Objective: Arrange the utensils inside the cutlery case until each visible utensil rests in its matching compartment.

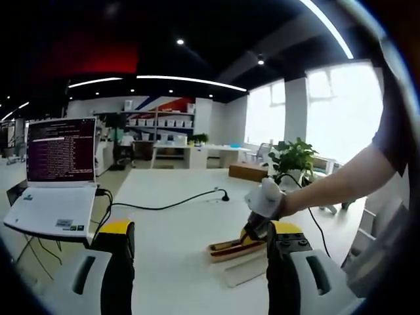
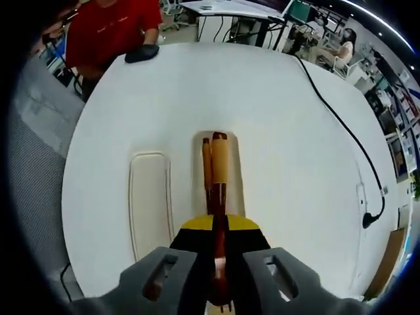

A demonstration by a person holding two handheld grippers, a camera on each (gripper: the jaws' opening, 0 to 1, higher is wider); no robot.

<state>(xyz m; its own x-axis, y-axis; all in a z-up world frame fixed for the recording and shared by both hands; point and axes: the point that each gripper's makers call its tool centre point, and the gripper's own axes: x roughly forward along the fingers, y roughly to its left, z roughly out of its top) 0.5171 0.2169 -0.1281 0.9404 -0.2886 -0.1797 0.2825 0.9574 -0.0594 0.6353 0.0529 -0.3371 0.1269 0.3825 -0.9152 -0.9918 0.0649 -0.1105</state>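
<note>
In the right gripper view, my right gripper [image 2: 220, 228] is shut on a dark reddish wooden utensil [image 2: 217, 195]. It holds the utensil lengthwise over the cutlery case [image 2: 235, 172], an open cream tray on the white table. A light wooden handle [image 2: 220, 156] and a thin stick-like piece [image 2: 206, 164] lie in the case. The case lid [image 2: 149, 203] rests flat just left of it. In the left gripper view, my left gripper [image 1: 200, 266] stands open and holds nothing, above the table. The case [image 1: 230, 249] sits ahead to the right, with a gloved hand [image 1: 266, 197] holding the right gripper [image 1: 252, 233] over it.
A laptop [image 1: 59, 170] stands at the table's left edge, with a black cable [image 1: 164, 205] running across the middle. A potted plant [image 1: 292, 157] is behind the case. A person in a red shirt [image 2: 115, 26] sits at the far edge beside a black object [image 2: 141, 54].
</note>
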